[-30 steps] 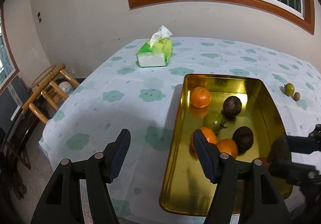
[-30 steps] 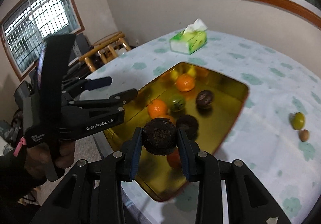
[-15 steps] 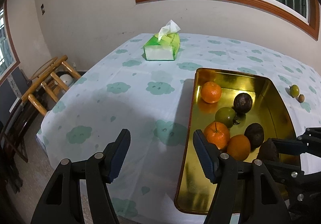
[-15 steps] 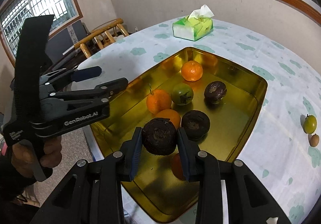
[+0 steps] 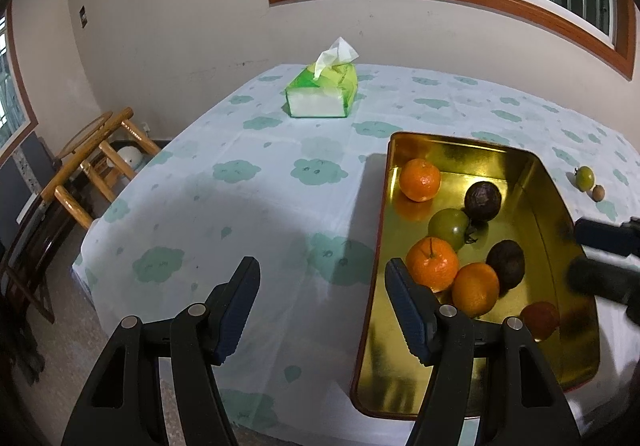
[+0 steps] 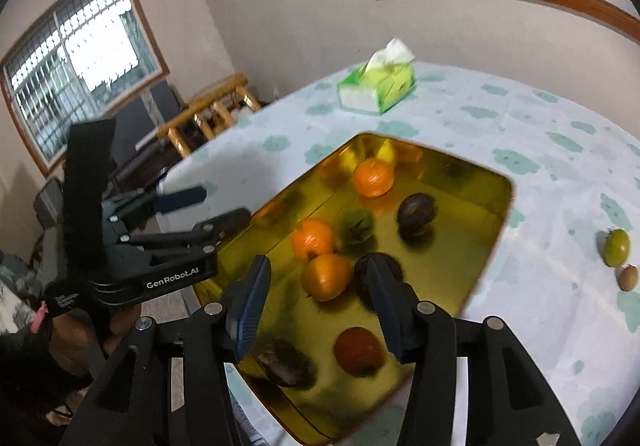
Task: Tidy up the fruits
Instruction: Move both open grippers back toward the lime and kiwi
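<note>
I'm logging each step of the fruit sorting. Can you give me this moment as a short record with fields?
tray: gold tray on the clouded tablecloth
in tray: three oranges, one green fruit, three dark fruits, one red fruit
just dropped: dark fruit, lying at the tray's near end
outside tray: green fruit and small brown fruit side by side on the cloth
right gripper: fingers opening, nothing between them
left gripper: open, empty
other: tissue box
</note>
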